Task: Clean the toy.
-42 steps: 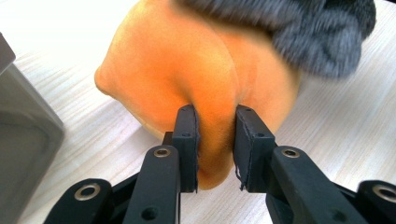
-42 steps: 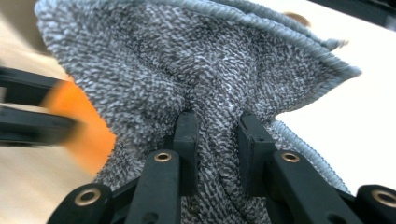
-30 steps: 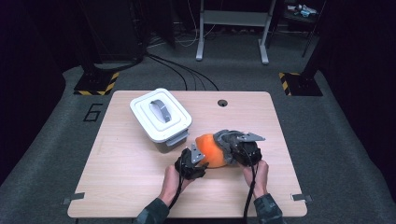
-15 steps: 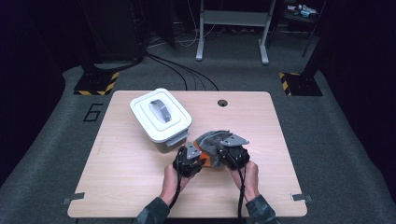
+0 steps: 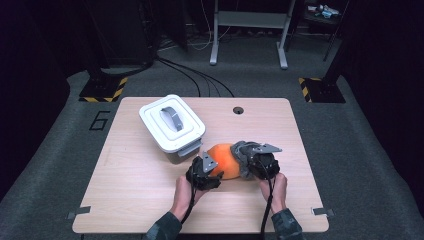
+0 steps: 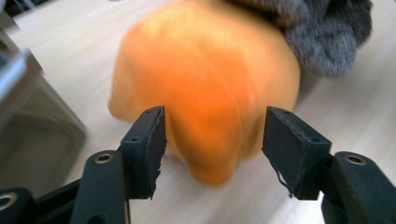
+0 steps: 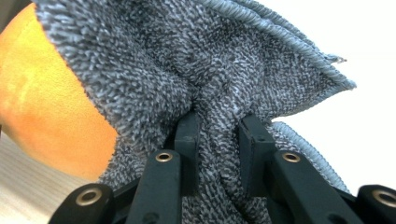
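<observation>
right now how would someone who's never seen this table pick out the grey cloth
On the wooden table, look right of the white lidded container, near the front edge. The grey terry cloth lies bunched against the orange cloth, pinched in the right gripper; it alone is fuzzy grey.

Orange cloth (image 6: 205,93), grey towel (image 7: 210,70), white box (image 5: 171,122)

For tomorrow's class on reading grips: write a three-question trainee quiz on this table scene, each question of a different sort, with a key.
1. True or false: the right tongs are shut on the grey cloth.
2. What lies between the open left tongs? A. the orange cloth B. a cup C. a spoon
3. Fill in: the white box has its lid ____.

Key: 1 true; 2 A; 3 on
</observation>
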